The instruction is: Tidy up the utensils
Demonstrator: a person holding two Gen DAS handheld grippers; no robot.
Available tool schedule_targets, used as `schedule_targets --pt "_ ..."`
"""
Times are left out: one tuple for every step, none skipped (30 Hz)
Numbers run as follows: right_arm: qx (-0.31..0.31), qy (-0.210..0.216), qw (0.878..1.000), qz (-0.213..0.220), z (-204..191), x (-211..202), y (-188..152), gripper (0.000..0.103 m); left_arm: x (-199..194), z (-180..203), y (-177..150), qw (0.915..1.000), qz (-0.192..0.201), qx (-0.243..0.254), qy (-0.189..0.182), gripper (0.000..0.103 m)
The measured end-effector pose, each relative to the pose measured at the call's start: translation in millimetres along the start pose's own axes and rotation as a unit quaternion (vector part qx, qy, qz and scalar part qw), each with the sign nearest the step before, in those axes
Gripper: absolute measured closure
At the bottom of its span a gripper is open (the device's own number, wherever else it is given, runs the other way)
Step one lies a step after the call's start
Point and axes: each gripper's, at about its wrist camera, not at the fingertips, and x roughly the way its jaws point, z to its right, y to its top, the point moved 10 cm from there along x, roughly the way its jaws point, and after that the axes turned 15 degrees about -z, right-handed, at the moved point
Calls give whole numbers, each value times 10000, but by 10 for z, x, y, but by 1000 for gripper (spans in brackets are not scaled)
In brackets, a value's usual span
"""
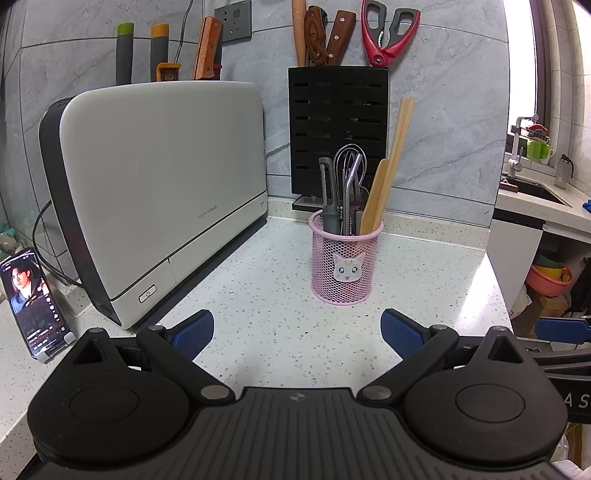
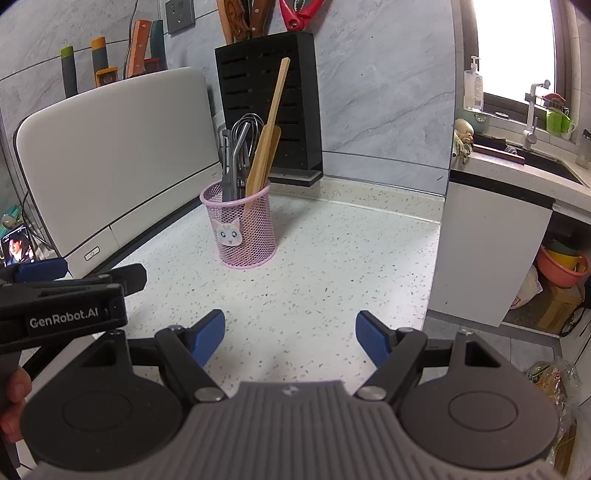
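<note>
My left gripper hangs over the speckled counter, its blue pads spread wide with nothing between them. My right gripper hangs beside it, jaws likewise spread and empty; the left one's black body shows at the left edge of the right wrist view. Ahead of both, standing alone on the counter, is a pink mesh cup with a cat sticker on its side. It holds the utensils: a wire whisk, a bent metal straw, a grey-handled tool, a wooden spatula and long chopsticks. To the left a white appliance stands at an angle, a phone propped beside it. Against the grey tiled wall, a black knife block carries wooden-handled knives and red scissors.
</note>
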Motion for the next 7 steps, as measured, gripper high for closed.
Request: schedule_targets --pt "-3 4 10000 -4 0 1 -1 27 0 0 0 10000 2 4 2 0" --pt "-4 10 10000 -7 1 2 -2 27 1 1 2 10000 5 7 4 0" --pt "-8 15 10000 -9 5 6 1 27 2 2 3 10000 8 13 3 0" --pt "-7 14 10000 -11 4 7 1 27 -2 5 0 10000 11 23 -1 0" --pt "-6 15 10000 -12 4 7 0 27 0 7 1 10000 10 28 -5 0" --pt "-5 20 10000 -13 5 8 1 27 -3 7 2 10000 12 27 -2 0" --pt "-4 24 10000 -16 7 9 -1 27 -3 7 2 10000 12 26 -4 0"
